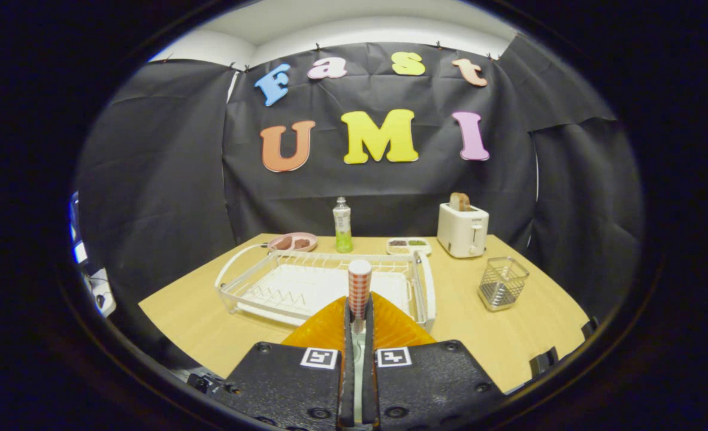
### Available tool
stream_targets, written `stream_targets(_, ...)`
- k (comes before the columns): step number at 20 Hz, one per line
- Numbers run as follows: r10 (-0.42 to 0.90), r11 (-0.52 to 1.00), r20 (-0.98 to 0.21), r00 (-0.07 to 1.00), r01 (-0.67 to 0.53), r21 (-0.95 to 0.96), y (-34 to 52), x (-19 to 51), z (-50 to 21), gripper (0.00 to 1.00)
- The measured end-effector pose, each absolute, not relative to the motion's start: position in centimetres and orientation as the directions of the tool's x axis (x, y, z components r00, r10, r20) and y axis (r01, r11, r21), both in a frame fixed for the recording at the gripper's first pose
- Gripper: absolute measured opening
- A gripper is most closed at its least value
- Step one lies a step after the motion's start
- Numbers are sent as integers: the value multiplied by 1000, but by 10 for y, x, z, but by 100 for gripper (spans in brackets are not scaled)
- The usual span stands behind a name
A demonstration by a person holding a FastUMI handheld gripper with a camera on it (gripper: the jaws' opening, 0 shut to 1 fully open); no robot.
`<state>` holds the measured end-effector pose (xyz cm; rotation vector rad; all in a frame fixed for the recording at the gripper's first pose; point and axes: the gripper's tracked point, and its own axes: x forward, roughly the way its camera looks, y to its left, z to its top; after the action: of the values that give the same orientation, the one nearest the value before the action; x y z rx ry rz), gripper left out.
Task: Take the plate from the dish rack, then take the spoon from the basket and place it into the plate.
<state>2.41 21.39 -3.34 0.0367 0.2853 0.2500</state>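
1. Your gripper [359,323] has its fingers closed tight on the spoon [359,287], which you hold by its handle. The checkered end stands upright above the fingertips, so its long axis runs up and down.
2. The plate [390,326], orange and ribbed, lies directly under and just ahead of the fingers, out of the rack and on the table [528,335]. The spoon's lower end is hidden between the fingers, so I cannot tell if it touches the plate.
3. The coming move looks like a short drop: the plate is straight below, no sideways reach needed.
4. The dish rack [324,284] beyond the plate looks empty, with only its white tray inside.
5. The wire basket [502,283], off to the right and well apart, appears empty too, though its mesh makes that hard to judge.
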Motion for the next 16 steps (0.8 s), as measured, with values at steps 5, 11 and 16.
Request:
stream_targets(5, 251, 968, -334, 909, -232, 97, 228, 21, -63, 10)
stream_targets(11, 307, 949, -367, 878, -256, 183, 234, 24, -75, 16)
stream_targets(16, 308, 947, -356, 882, -248, 204, 223, 25, -68, 26)
